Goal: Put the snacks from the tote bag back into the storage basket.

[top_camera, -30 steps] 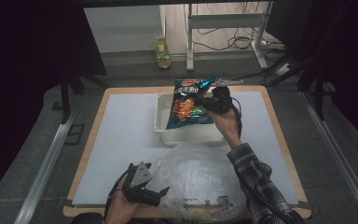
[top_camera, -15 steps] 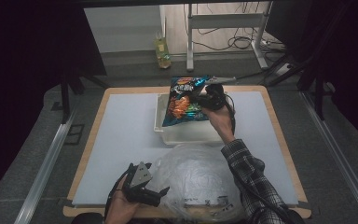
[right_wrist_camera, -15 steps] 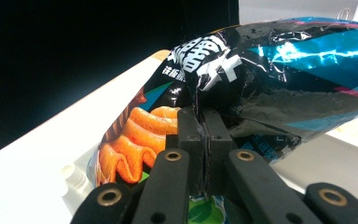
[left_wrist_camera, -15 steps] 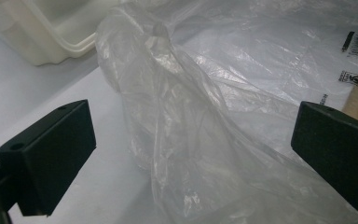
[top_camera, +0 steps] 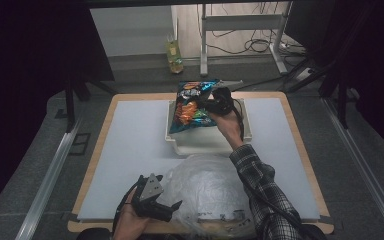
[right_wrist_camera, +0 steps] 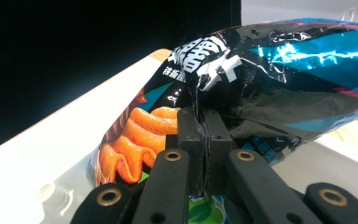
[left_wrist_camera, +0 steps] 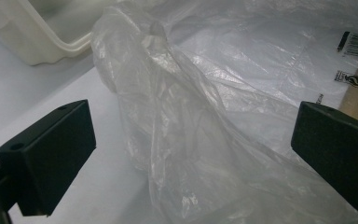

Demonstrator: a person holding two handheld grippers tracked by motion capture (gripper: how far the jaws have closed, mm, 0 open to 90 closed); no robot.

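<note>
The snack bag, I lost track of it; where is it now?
In the high view the snack bag hangs pinched in the right gripper, over the white tub at the table's far middle.

- High view: dim overall, room edges near black, strong vignette left and right. Pale white-topped wooden bench is the brightest area, lit evenly from above, soft shadows only.
- Slightly soft, grainy; no motion blur worth noting.
- Left gripper view: bright, washed out. Crumpled clear plastic bag shows white glare on its folds; black tool pads close up, mildly soft.
- Right gripper view: upper left pure black, hard contrast. Glossy dark crinkled snack bag throws blue-white specular streaks; upper-right corner overexposed. Near linkage sharp, far rim blurred.
</note>
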